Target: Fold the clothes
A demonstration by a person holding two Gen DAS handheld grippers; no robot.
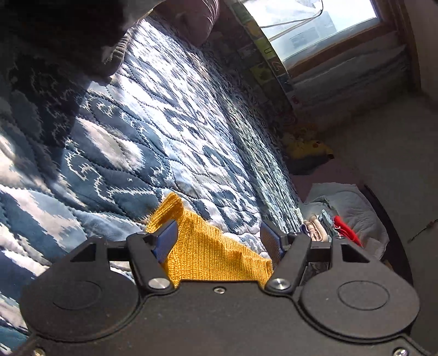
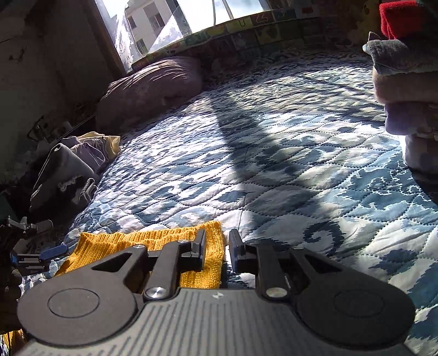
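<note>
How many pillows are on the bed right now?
1: a mauve, wrinkled pillow at the head of the blue patterned quilt, under the window. Others may be hidden outside both views.

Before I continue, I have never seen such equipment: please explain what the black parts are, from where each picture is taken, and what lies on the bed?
The black parts are two hand-held grippers, one in each of a person's hands; each carries a camera looking forward along its two fingers. One picture is from the left gripper, the other from the right gripper.

Both point over a bed covered with a blue and white quilt. A yellow knitted garment lies on it, between the left gripper's open fingers and partly between the right one's, which stand closer together. Neither visibly pinches it. A stack of folded clothes sits right, a pillow far back.
</note>
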